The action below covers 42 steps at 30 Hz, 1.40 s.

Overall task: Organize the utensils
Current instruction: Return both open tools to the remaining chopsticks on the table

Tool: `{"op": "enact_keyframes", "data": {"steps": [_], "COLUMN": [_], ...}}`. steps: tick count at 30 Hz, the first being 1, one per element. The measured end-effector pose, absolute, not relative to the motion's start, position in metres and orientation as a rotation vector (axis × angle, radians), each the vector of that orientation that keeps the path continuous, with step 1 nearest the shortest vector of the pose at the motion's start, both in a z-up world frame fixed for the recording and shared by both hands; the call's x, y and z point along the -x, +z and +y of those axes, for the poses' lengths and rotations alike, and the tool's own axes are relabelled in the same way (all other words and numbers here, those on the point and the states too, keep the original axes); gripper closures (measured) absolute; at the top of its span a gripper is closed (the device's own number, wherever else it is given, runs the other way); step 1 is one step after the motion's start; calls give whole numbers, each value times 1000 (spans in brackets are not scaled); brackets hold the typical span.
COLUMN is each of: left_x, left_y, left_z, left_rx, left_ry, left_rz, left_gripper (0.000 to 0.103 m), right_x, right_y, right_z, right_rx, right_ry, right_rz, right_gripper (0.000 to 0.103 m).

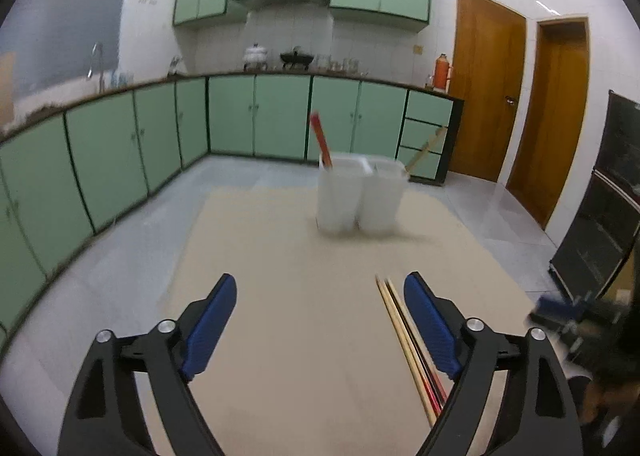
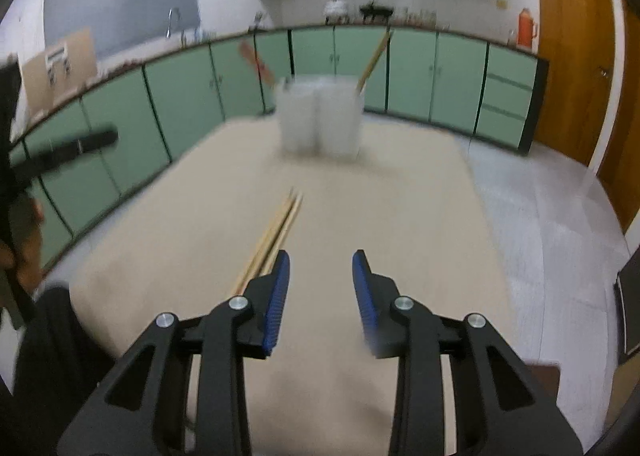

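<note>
Chopsticks (image 1: 408, 344) lie flat beside the left tool's (image 1: 320, 292) right finger (both tools (image 2: 320, 268) released, empty).

two translucent white holders (image 1: 358, 196) stand upright side by side, touching, toward the far end of a beige table (image 1: 280, 296). the left one holds a red utensil (image 1: 320, 138) leaning left, its flat end above the rim. the right one holds a pale wooden stick (image 1: 426, 152) leaning out to the right. nearer, a bundle of chopsticks (image 1: 408, 344) lies flat on the table, well apart from the holders: pale wooden ones and at least one dark reddish one, close together and nearly parallel, tips pointing toward the holders
</note>
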<state>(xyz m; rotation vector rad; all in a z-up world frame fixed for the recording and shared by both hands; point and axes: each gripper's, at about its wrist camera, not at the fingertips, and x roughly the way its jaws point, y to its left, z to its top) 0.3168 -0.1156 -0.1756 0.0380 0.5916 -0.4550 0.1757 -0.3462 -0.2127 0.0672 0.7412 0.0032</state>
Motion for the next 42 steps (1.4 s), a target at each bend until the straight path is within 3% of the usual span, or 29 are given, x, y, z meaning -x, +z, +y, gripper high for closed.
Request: {"op": "enact_keyframes", "data": {"steps": [10, 20, 34, 36, 38, 42], "left_x": [-270, -265, -262, -261, -261, -261], "left_y": [-220, -268, -275, -273, -270, -268], "left_z": [-100, -94, -98, -101, -103, -109], "left_rx": [-2, -17, -49, -58, -56, -54], "left_ry": [-453, -453, -477, -481, -485, -497], "left_rz": [715, 776, 771, 766, 762, 753], "left_gripper": [17, 18, 18, 18, 18, 18], "right_x": [-151, -169, -170, -174, -177, -175], "right_y": [-284, -285, -286, -286, -286, -286], "right_z": [-302, -275, -257, -262, -273, -296], "right_rx": [-14, 80, 142, 111, 65, 36], "right_ry": [49, 87, 160, 155, 145, 88], "right_rz": [873, 808, 784, 787, 798, 805], "right_gripper": [69, 69, 70, 74, 92, 96]}}
